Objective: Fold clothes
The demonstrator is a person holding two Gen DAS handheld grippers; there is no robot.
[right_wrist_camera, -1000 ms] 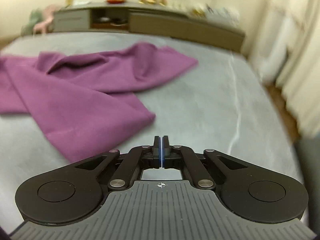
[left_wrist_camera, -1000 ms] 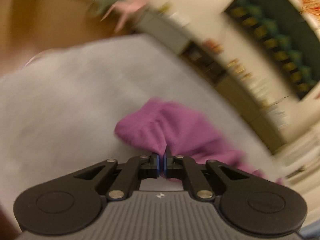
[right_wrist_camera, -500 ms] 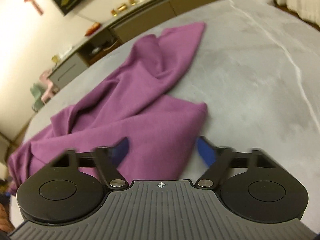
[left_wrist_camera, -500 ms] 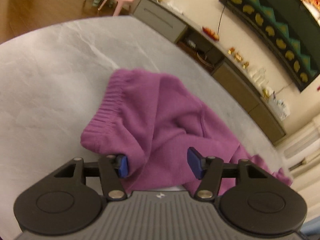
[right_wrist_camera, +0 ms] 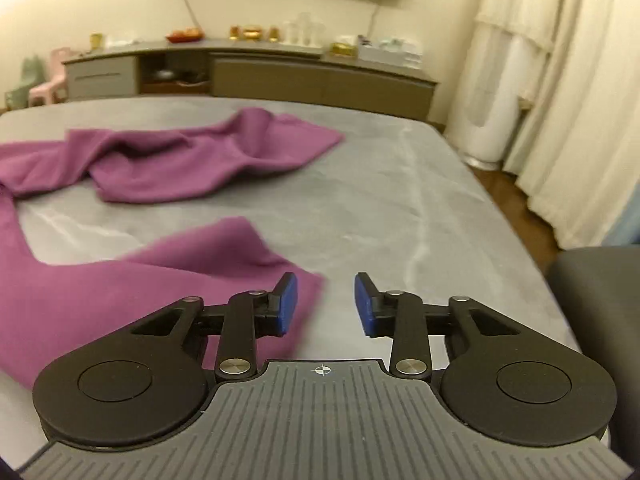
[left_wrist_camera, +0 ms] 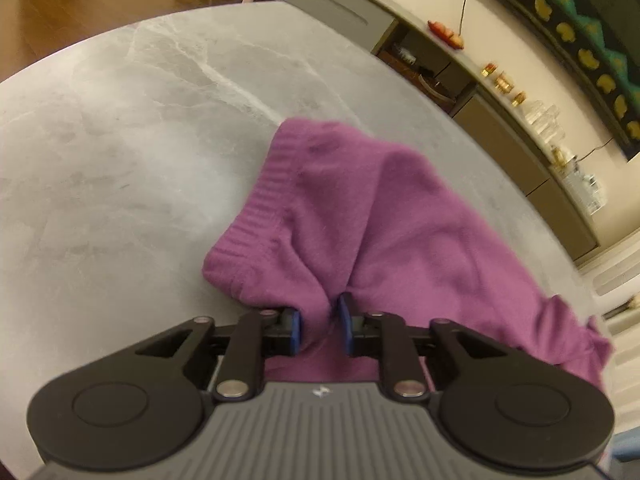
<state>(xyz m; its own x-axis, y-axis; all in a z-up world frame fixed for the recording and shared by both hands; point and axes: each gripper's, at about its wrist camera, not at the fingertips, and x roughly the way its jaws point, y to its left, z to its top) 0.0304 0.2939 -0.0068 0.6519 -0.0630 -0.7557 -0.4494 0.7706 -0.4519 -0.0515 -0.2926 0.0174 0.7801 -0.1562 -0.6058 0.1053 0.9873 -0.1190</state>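
My left gripper had its jaws closing in, pinching a fold of the purple garment near its ribbed band on the grey desk. Only the right view showed the legs sprawled out; my right gripper, angled down, had jaws just opening over bare desk, empty.

Both wrist views close, angled down over grey table; share purple garment.
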